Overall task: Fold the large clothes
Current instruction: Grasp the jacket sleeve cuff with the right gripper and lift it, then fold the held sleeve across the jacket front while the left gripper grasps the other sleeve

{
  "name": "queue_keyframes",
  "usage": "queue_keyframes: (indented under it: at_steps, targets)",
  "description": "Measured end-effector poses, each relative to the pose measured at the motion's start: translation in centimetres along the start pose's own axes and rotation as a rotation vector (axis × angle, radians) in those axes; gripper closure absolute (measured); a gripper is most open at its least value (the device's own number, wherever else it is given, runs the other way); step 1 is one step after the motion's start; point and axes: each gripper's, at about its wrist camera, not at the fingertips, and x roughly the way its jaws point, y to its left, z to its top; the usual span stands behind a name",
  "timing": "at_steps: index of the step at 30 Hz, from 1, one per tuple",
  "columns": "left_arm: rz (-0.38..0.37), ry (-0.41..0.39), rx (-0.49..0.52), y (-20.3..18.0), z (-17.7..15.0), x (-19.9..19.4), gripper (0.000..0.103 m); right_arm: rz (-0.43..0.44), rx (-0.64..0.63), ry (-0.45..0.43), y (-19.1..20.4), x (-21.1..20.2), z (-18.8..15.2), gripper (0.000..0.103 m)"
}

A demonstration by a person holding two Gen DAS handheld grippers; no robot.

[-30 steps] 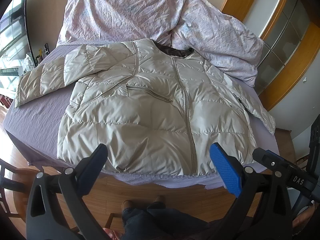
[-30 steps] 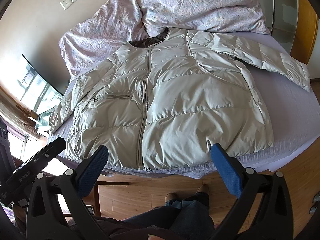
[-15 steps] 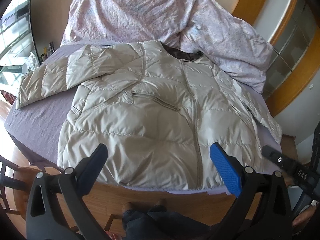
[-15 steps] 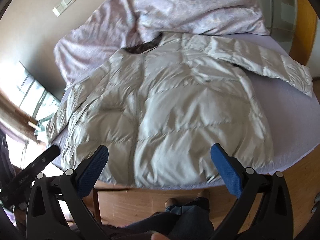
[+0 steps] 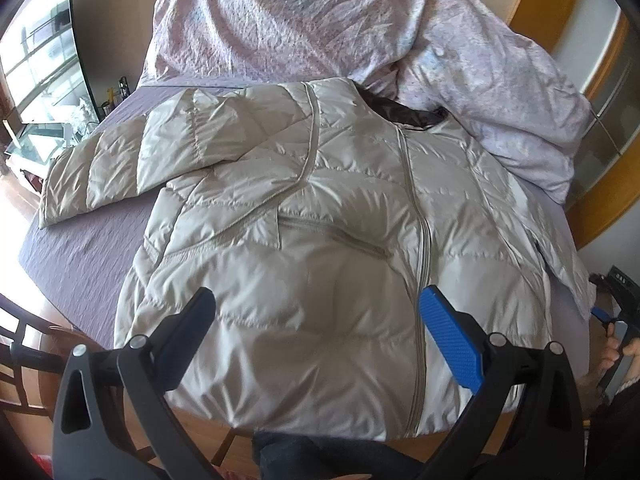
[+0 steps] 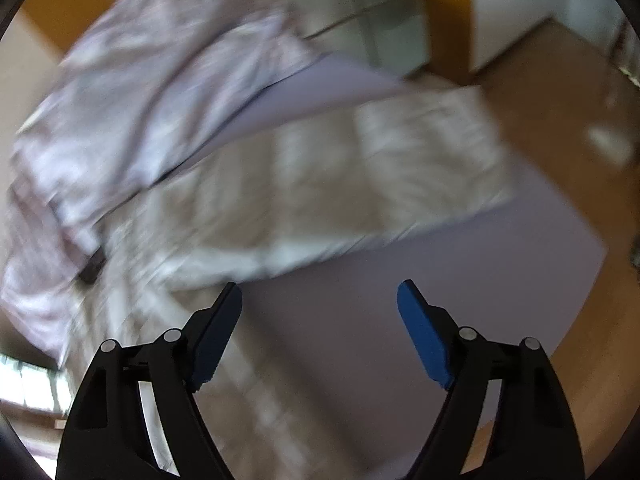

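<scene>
Tongs first: the right gripper (image 6: 320, 300), jaws apart but just narrowing on nothing, has the blurred sleeve (image 6: 340, 184) lying crosswise at twelve o'clock, while the left gripper (image 5: 316, 312) gapes empty over the jacket (image 5: 320, 240) spread lengthways up the bed (image 5: 80, 248).

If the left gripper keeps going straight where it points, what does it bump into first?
Most likely the puffy beige jacket. The left gripper is open, aimed down at the jacket's lower front beside the zipper, with nothing between. Depth is hard to judge.
</scene>
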Motion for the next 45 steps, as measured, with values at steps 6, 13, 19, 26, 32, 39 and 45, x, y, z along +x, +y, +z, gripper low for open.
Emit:
queue_keyframes:
  at_steps: [6, 13, 19, 26, 32, 39, 45]
  targets:
    - [0.020, 0.004, -0.012, -1.6, 1.8, 1.4, 0.002, -0.178, 0.038, 0.003, -5.3, 2.8, 5.5, 0.026]
    - [0.034, 0.006, -0.007, -3.8, 2.4, 2.6, 0.002, -0.243, 0.063, 0.033, -9.0, 4.7, 7.2, 0.028]
    - [0.032, 0.032, -0.016, -4.7, 2.3, 3.3, 0.002, -0.199, 0.086, 0.119, -10.4, 8.0, 7.7, 0.043]
    - [0.029, 0.069, -0.033, -3.1, 2.2, 3.9, 0.002, -0.205, 0.046, 0.104, -9.2, 8.0, 7.3, 0.071]
    - [0.001, 0.055, -0.014, -1.0, 3.6, 3.9, 0.002, -0.248, 0.040, 0.061, -7.0, 6.8, 6.9, 0.088]
    - [0.025, 0.022, -0.002, 3.5, 6.9, 4.5, 0.002, -0.213, -0.039, -0.050, 0.1, 2.6, 5.1, 0.089]
    - [0.042, 0.023, -0.024, 7.5, 8.8, 5.6, 0.002, -0.082, -0.167, -0.058, 10.3, 2.3, 2.9, 0.089]
